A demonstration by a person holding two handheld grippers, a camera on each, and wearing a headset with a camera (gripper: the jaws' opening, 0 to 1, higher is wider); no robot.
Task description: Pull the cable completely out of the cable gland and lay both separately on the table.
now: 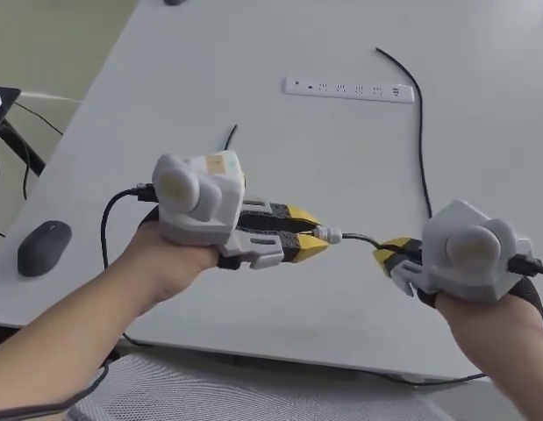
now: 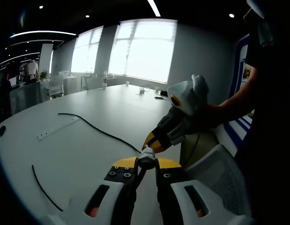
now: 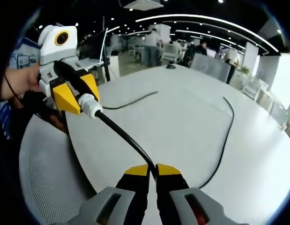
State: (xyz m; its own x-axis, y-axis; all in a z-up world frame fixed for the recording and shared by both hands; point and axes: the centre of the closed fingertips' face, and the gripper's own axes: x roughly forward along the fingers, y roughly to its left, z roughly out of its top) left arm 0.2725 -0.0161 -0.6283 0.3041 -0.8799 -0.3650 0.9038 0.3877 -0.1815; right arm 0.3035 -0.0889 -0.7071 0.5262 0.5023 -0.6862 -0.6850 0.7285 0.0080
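Above the white tabletop (image 1: 341, 175), in the lower middle of the head view, the left gripper (image 1: 313, 233) and right gripper (image 1: 387, 254) face each other, the right one's fingers pinched tight on the black cable (image 1: 360, 239), which runs left into the white cable gland (image 1: 331, 235) clamped between the left one's fingers.

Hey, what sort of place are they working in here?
Most likely an open-plan office or meeting area: a long white table carries a power strip and a computer mouse, and people stand under ceiling strip lights in the background.
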